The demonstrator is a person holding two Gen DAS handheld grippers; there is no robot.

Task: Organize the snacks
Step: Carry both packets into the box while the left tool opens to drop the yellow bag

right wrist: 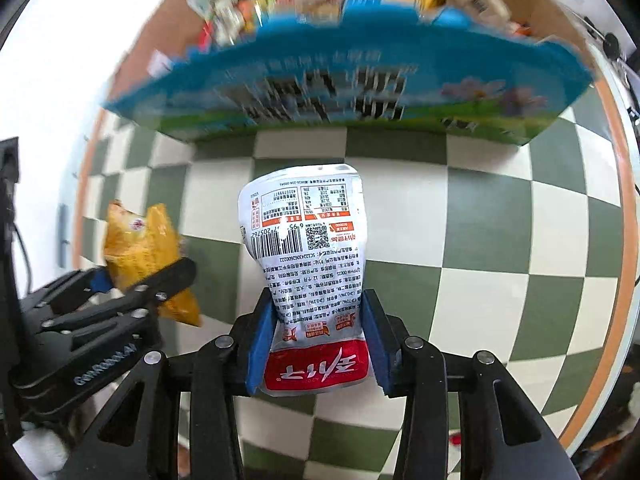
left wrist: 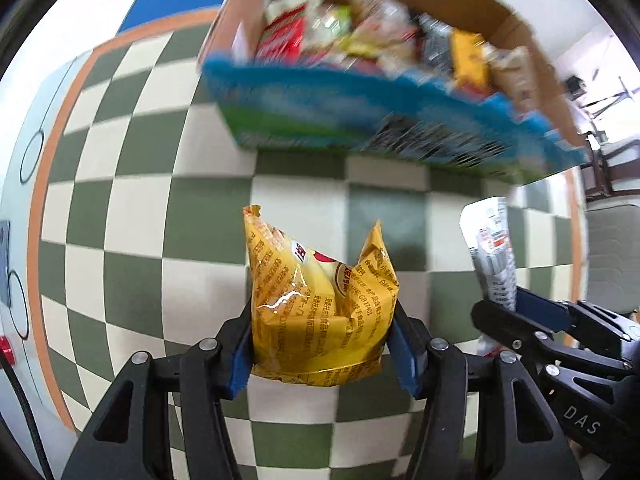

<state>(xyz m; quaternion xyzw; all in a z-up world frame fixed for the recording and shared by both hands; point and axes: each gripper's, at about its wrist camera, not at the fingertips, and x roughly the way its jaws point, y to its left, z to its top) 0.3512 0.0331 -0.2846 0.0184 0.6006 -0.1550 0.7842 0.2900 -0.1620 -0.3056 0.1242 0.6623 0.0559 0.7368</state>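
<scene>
The yellow snack bag (left wrist: 320,304) stands on end between the blue pads of the left gripper (left wrist: 322,344), its long axis running away from the camera, two crumpled top corners pointing toward the cardboard box (left wrist: 516,28). It is glossy, crinkled film, printed with dark small text and a red-and-white logo, pinched in at the waist where the pads clamp it. Just beside it, the right gripper (right wrist: 318,344) is clenched on the white pouch (right wrist: 304,248), which likewise points lengthwise away from the fingers toward the box (barcode, QR code and fine print on the upper part, a red band with white lettering at the gripped end). The pouch is smooth, slightly puffed, with rounded corners. Both packs hang clear above the green-and-cream checkered tablecloth (left wrist: 132,208). The box, brown inside with a blue and green printed front, is blurred and heaped with mixed wrappers.
</scene>
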